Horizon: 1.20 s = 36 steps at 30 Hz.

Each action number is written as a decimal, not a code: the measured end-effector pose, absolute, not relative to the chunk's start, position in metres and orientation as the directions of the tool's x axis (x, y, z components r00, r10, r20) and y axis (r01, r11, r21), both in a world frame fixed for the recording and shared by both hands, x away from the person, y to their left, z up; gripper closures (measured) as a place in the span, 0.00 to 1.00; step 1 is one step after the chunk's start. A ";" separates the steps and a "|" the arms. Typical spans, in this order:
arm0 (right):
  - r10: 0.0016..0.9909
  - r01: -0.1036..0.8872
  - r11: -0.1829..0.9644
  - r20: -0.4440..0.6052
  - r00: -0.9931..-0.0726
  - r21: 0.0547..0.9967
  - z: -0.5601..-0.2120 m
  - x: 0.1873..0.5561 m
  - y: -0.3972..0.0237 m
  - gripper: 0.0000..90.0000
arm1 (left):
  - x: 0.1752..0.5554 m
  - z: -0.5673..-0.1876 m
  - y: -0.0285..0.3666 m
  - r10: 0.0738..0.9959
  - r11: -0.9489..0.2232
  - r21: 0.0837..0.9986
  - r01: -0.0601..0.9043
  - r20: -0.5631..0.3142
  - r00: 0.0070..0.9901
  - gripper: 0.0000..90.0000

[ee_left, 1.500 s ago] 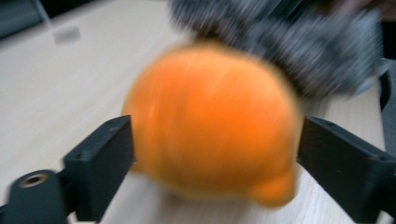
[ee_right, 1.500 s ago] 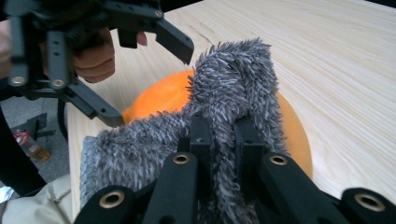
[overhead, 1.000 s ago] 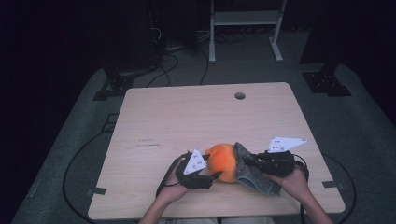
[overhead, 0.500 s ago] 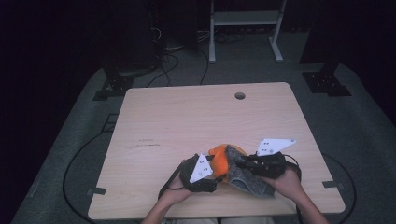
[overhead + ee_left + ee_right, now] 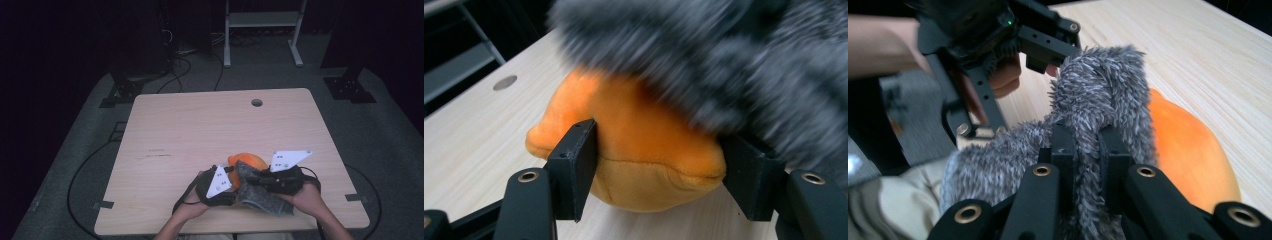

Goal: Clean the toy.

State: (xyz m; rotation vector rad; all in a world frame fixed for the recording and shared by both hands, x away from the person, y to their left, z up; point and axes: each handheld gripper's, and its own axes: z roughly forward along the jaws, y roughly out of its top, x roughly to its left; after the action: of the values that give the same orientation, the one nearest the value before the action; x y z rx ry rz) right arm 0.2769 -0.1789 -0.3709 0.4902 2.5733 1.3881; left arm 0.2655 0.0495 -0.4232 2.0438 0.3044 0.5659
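An orange plush toy (image 5: 248,161) lies near the front edge of the wooden table (image 5: 200,130), half covered by a grey fuzzy cloth (image 5: 260,197). My left gripper (image 5: 233,184) comes in from the left. In the left gripper view its jaws (image 5: 659,170) have just been closing and press on both sides of the plush (image 5: 639,145), with the cloth (image 5: 724,60) draped over it. My right gripper (image 5: 1087,145) is shut on a fold of the grey cloth (image 5: 1098,90), beside the plush (image 5: 1188,155) and facing the left gripper (image 5: 1048,55).
A round cable hole (image 5: 257,102) sits near the table's far edge. Behind the table stand a white metal frame (image 5: 262,20) and black stand feet (image 5: 350,87), with cables on the floor (image 5: 190,65). The table's front edge is close under both hands.
The right gripper has moved left with the grey cloth, drawing it further over the plush. The left gripper has shifted slightly right, toward the plush.
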 end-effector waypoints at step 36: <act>0.486 0.287 0.464 0.030 -0.873 0.838 -0.391 0.309 -0.205 0.90 | 0.277 -0.433 0.070 0.462 -0.465 0.878 0.113 0.132 0.877 0.35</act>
State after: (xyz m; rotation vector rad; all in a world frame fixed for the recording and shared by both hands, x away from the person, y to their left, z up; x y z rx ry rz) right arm 0.3086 -0.2052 -0.3912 0.6703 2.4990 1.3686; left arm 0.2768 0.0704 -0.4329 2.0348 0.4181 0.4351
